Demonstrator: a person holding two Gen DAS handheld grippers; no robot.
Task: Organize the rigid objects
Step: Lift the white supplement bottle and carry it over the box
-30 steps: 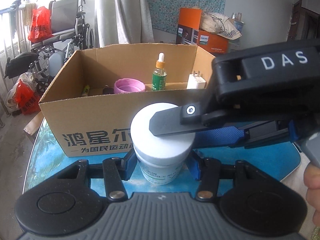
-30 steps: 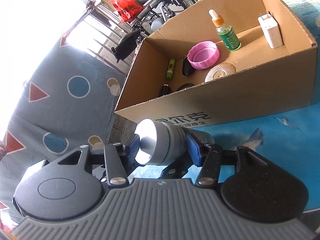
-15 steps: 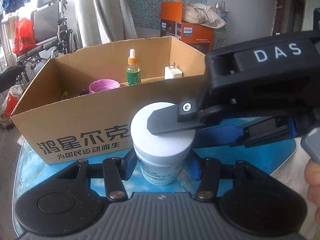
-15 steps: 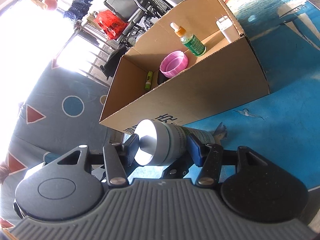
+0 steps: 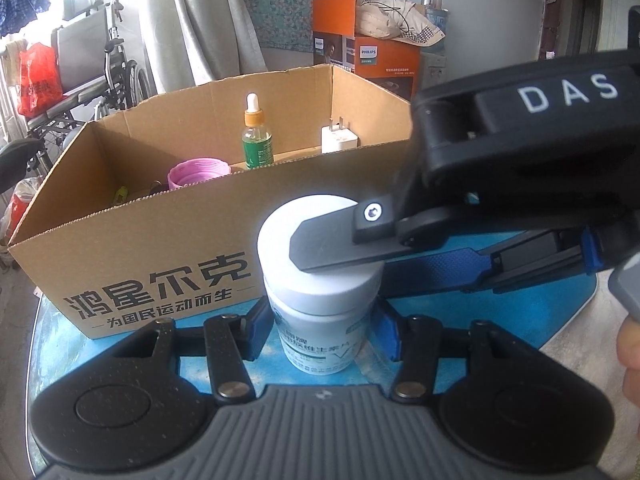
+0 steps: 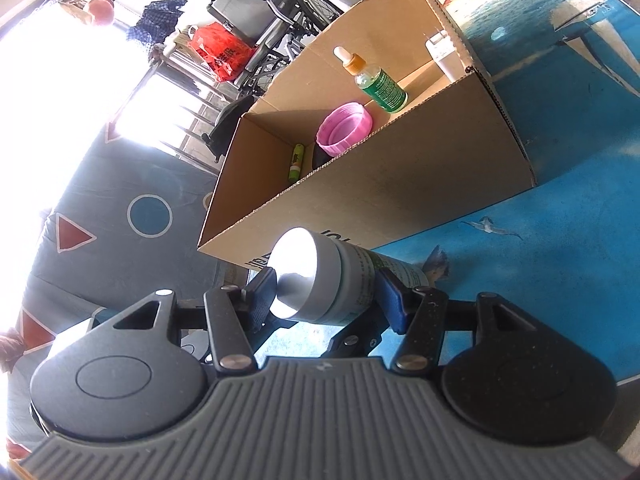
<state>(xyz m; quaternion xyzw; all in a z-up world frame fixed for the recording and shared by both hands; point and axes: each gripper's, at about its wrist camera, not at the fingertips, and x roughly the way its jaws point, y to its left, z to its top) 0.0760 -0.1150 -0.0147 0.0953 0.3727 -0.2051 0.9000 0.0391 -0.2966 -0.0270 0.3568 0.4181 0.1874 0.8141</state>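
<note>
A white-lidded, green-labelled plastic jar (image 5: 320, 280) is clamped at lower centre by left gripper (image 5: 318, 330) jaws and right gripper (image 6: 326, 294) jaws marked "DAS"; "PHILIPS" is printed on an orange carton (image 5: 372, 56) at upper centre

Right gripper (image 6: 324, 300), blue pads either side of a white-lidded plastic supplement jar (image 6: 320, 278) on a blue printed tabletop (image 6: 540, 260). Behind: open brown cardboard box (image 6: 420, 184) containing a pink screw cap (image 6: 345, 128), green dropper bottle (image 6: 378, 84), white charger (image 6: 446, 60).
</note>
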